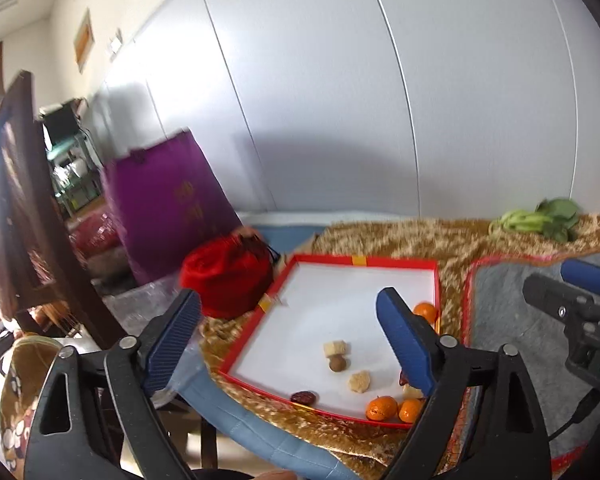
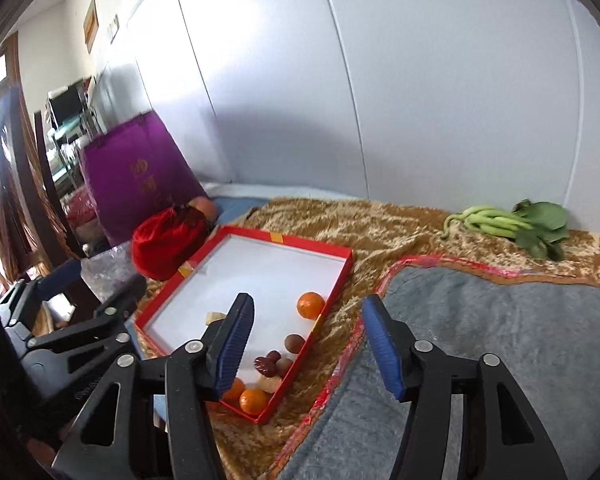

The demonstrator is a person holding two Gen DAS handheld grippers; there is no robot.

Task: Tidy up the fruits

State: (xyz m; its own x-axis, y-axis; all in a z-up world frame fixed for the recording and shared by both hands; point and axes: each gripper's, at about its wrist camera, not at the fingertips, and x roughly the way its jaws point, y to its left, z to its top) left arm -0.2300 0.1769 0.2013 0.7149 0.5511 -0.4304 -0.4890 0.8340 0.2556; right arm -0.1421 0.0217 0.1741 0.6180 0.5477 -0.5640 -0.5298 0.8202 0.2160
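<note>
A shallow red box with a white floor (image 1: 332, 312) (image 2: 260, 276) lies on a brown shaggy cloth. It holds mandarins (image 1: 381, 408) (image 2: 311, 305), a red date (image 1: 303, 397) (image 2: 265, 364), a brown round fruit (image 1: 337, 363) (image 2: 294, 343) and pale snack pieces (image 1: 335, 348). My left gripper (image 1: 288, 340) is open and empty, raised over the box's near left side. My right gripper (image 2: 306, 344) is open and empty, above the box's right rim. The right gripper also shows in the left wrist view (image 1: 580, 300).
A red drawstring pouch (image 1: 228, 280) (image 2: 166, 242) and a purple bag (image 1: 164, 204) (image 2: 136, 184) stand left of the box. A grey mat with red trim (image 1: 532, 336) (image 2: 492, 336) lies to the right. Green vegetables (image 1: 540, 220) (image 2: 512, 224) lie at the back right. A white wall stands behind.
</note>
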